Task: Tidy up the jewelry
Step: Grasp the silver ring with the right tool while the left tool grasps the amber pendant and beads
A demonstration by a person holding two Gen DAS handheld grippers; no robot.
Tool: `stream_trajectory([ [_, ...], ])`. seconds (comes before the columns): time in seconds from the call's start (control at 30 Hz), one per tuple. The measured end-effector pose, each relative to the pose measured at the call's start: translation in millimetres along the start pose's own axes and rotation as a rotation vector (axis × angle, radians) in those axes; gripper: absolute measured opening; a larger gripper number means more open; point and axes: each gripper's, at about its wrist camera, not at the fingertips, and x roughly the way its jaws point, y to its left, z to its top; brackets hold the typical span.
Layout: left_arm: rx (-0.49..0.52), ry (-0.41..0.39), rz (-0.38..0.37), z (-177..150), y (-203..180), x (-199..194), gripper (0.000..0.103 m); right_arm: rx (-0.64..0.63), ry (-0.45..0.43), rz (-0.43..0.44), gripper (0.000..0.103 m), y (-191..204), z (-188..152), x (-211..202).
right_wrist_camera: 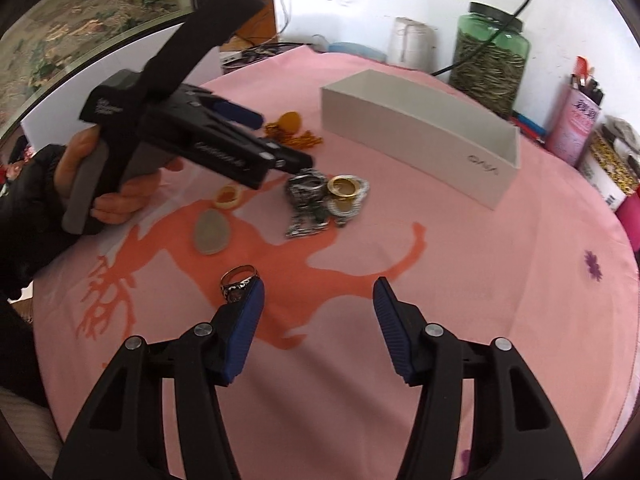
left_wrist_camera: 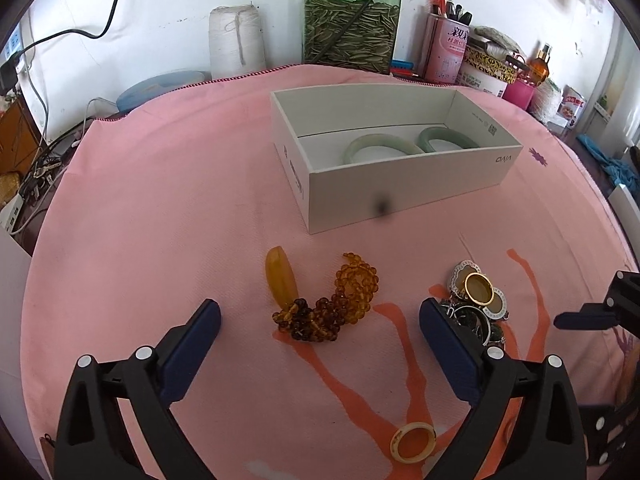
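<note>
My left gripper (left_wrist_camera: 320,312) is open above the pink cloth, its fingers either side of an amber bead string (left_wrist_camera: 332,308) with an amber pendant (left_wrist_camera: 280,278). A white box (left_wrist_camera: 400,184) beyond holds two pale green jade bangles (left_wrist_camera: 380,148). A pile of silver and gold rings (left_wrist_camera: 478,296) lies by the left gripper's right finger; it also shows in the right wrist view (right_wrist_camera: 324,196). A cream ring (left_wrist_camera: 413,442) lies near. My right gripper (right_wrist_camera: 318,292) is open and empty. A silver ring (right_wrist_camera: 237,282) lies by its left finger, and a grey oval stone (right_wrist_camera: 212,232) beyond.
A green glass jar (left_wrist_camera: 351,20), a white thread spool (left_wrist_camera: 236,38), a pink cup with combs (left_wrist_camera: 446,48) and small tubs stand along the wall behind the table. Cables hang at the left. The left gripper's body (right_wrist_camera: 192,136) shows in the right wrist view.
</note>
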Motion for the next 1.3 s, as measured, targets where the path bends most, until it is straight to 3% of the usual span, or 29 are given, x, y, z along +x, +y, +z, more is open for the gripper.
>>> stream_trajectory([
  [0.47, 0.009, -0.010, 0.022, 0.4, -2.9, 2.9, 0.099, -0.063, 0.002, 0.120, 0.054, 29.9, -2.1, -7.1],
  [0.63, 0.009, -0.010, 0.022, 0.5, -3.0, 2.9, 0.099, -0.062, 0.012, 0.113, 0.054, 39.1, 1.1, -2.3],
  [0.77, 0.009, -0.009, 0.022, 0.7, -3.0, 2.9, 0.099, -0.097, 0.024, 0.053, 0.046, 50.3, 1.6, 6.5],
  [0.87, 0.009, -0.009, 0.022, 0.7, -3.0, 2.9, 0.099, -0.097, 0.040, 0.014, 0.027, 51.7, 5.7, 7.5],
  [1.0, 0.010, -0.009, 0.022, 0.8, -3.1, 3.0, 0.099, -0.031, 0.047, -0.092, 0.026, 26.9, 6.5, 8.1],
  [1.13, 0.009, -0.009, 0.023, 0.6, -3.3, 3.2, 0.099, 0.077, 0.042, -0.251, 0.026, -10.5, 5.6, 10.9],
  [1.3, 0.002, 0.003, 0.028, 4.3, -3.6, 5.6, 0.099, 0.199, 0.032, -0.305, 0.026, -44.3, 4.8, 12.5],
])
